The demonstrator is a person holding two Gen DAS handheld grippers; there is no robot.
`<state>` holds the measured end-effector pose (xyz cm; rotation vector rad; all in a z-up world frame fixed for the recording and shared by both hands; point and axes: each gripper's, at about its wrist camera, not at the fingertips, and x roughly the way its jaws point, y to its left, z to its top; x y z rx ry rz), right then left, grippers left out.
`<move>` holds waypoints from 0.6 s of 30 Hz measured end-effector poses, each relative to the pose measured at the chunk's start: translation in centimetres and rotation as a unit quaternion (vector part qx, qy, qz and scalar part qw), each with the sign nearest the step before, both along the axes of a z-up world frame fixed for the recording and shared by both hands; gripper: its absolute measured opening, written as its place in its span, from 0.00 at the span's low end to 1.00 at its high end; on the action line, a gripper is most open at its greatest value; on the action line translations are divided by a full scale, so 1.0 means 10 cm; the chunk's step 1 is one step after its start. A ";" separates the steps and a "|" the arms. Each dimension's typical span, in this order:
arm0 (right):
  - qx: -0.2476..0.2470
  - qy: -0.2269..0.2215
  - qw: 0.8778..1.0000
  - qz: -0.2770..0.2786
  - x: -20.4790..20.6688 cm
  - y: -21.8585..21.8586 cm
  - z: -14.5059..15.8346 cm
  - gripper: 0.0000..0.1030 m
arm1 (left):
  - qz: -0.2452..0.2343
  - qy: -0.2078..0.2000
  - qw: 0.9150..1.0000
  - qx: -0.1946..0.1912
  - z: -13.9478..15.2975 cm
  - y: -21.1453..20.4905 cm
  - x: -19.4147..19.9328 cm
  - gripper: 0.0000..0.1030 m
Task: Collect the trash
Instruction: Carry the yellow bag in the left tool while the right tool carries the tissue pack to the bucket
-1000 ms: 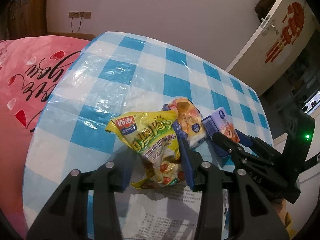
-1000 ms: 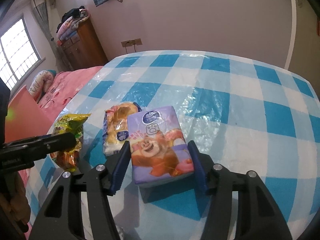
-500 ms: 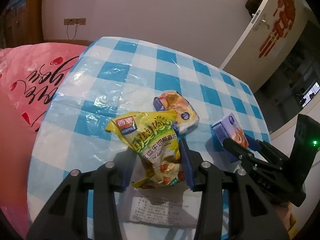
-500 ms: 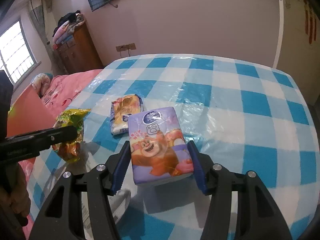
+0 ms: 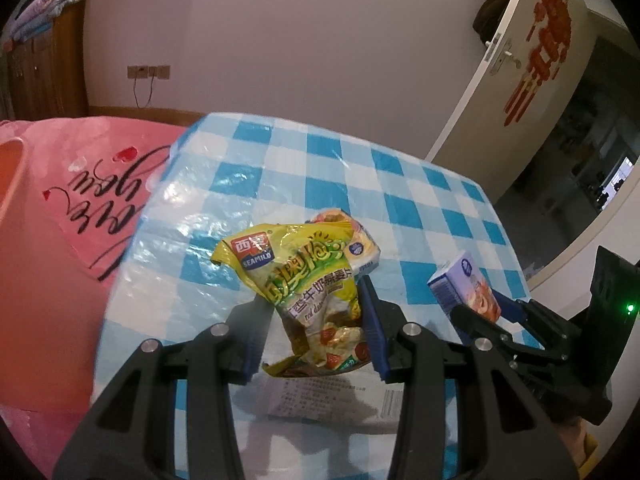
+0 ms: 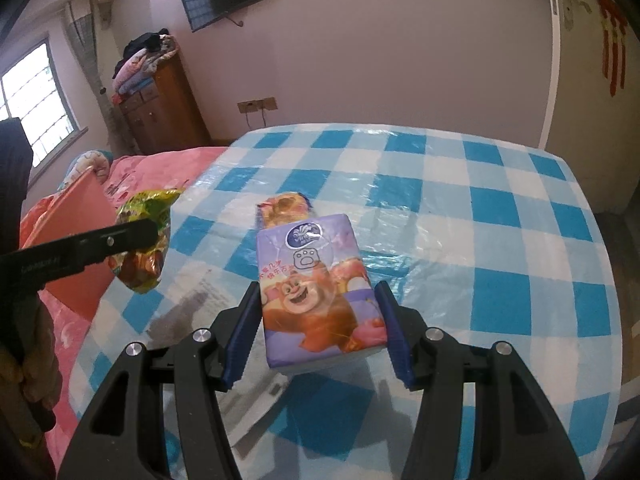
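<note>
My left gripper (image 5: 316,324) is shut on a crumpled yellow-green snack bag (image 5: 304,276) and holds it above the checked table; the bag also shows in the right wrist view (image 6: 144,236). My right gripper (image 6: 320,328) is shut on a purple tissue pack with a cartoon bear (image 6: 316,288), lifted off the table; it shows in the left wrist view (image 5: 464,284) too. An orange-and-blue wrapped snack (image 6: 284,208) lies on the table beyond both; it shows in the left wrist view (image 5: 360,240).
A white printed paper sheet (image 5: 332,396) lies on the blue-and-white checked tablecloth (image 6: 480,216) under the grippers. A pink-orange bin (image 6: 76,232) stands at the table's left edge, by a pink bed (image 5: 80,176). A white door (image 5: 528,72) is at right.
Both grippers have risen and pulled back from the table with their loads. The snack bag and the tissue pack now hang higher above the cloth.
</note>
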<state>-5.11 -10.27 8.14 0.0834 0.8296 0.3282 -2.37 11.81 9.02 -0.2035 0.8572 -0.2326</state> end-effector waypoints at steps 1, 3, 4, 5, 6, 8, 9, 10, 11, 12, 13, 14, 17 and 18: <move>0.001 -0.003 1.000 0.004 -0.02 0.03 0.04 0.56 | 0.001 -0.003 1.000 -0.001 0.03 0.02 -0.02 0.43; 0.000 -0.008 1.000 0.011 -0.05 0.09 0.10 0.56 | 0.003 -0.010 1.000 -0.001 0.09 0.06 -0.06 0.43; 0.000 -0.011 1.000 0.014 -0.06 0.12 0.12 0.56 | 0.005 -0.014 1.000 -0.001 0.13 0.09 -0.08 0.43; 0.000 -0.014 1.000 0.018 -0.08 0.16 0.16 0.56 | 0.006 -0.018 1.000 -0.002 0.17 0.12 -0.11 0.43; 0.000 -0.017 1.000 0.022 -0.10 0.19 0.20 0.56 | 0.008 -0.021 1.000 -0.003 0.19 0.14 -0.13 0.43; 0.000 -0.025 0.999 0.031 -0.13 0.27 0.28 0.56 | 0.013 -0.029 0.999 -0.003 0.26 0.21 -0.17 0.43; 0.000 -0.029 0.999 0.036 -0.14 0.32 0.32 0.56 | 0.016 -0.034 0.999 -0.003 0.30 0.25 -0.20 0.43; 0.000 -0.032 0.999 0.041 -0.15 0.37 0.37 0.56 | 0.018 -0.037 0.999 -0.003 0.33 0.28 -0.22 0.43; 0.001 -0.035 0.998 0.047 -0.16 0.41 0.40 0.56 | 0.021 -0.040 0.999 -0.003 0.37 0.32 -0.23 0.43; 0.001 -0.039 0.998 0.054 -0.17 0.47 0.45 0.56 | 0.025 -0.046 0.999 -0.003 0.41 0.38 -0.26 0.43; 0.001 -0.042 0.997 0.060 -0.18 0.52 0.48 0.56 | 0.028 -0.049 0.998 -0.004 0.45 0.42 -0.28 0.43; 0.000 -0.046 0.997 0.068 -0.18 0.59 0.53 0.56 | 0.031 -0.054 0.998 -0.003 0.48 0.47 -0.30 0.43; -0.002 -0.056 0.994 0.093 -0.20 0.80 0.65 0.56 | 0.047 -0.066 0.997 -0.001 0.59 0.64 -0.36 0.43; -0.003 -0.059 0.993 0.101 -0.20 0.88 0.68 0.56 | 0.051 -0.069 0.996 -0.002 0.62 0.69 -0.38 0.43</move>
